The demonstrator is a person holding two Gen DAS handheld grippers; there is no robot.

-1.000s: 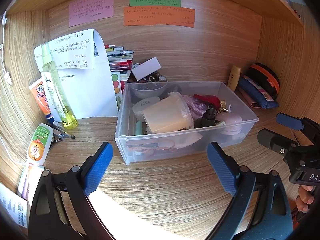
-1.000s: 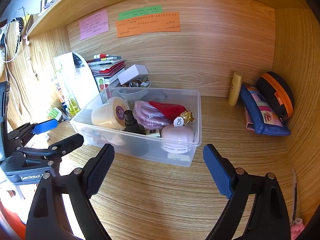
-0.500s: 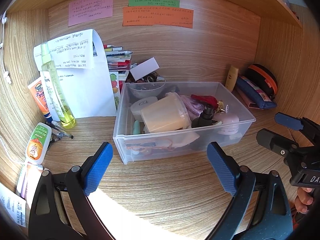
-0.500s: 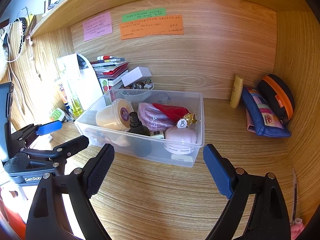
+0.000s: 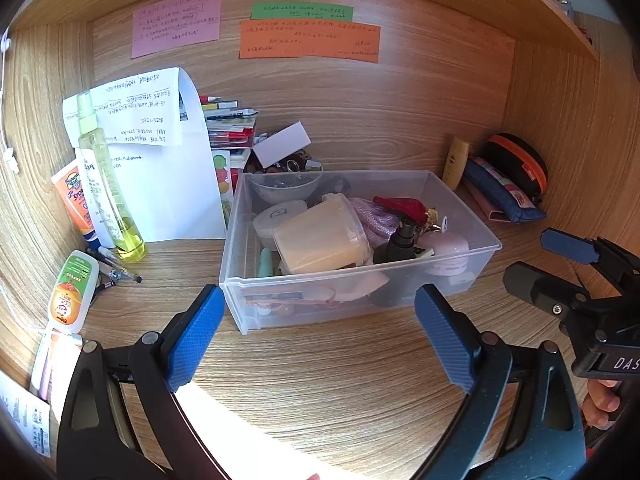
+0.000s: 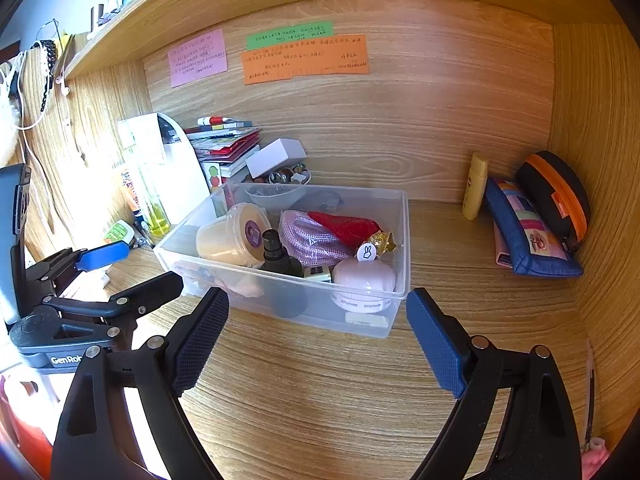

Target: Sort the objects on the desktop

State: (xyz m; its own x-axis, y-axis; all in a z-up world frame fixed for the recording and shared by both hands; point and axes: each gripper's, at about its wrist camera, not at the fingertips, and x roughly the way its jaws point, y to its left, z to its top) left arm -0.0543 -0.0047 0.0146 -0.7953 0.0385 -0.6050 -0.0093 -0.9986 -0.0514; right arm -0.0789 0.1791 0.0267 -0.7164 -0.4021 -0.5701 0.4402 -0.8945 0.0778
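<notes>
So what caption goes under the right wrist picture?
Open right gripper faces a clear bin full of clutter on a wooden desk.

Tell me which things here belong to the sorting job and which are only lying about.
For the job:
clear box
yellow tub
black pump bottle
pink rope

Lying about:
sticky notes
blue pouch
spray bottle

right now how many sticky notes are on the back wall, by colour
pink note: 1
green note: 1
orange note: 1
total: 3
</notes>
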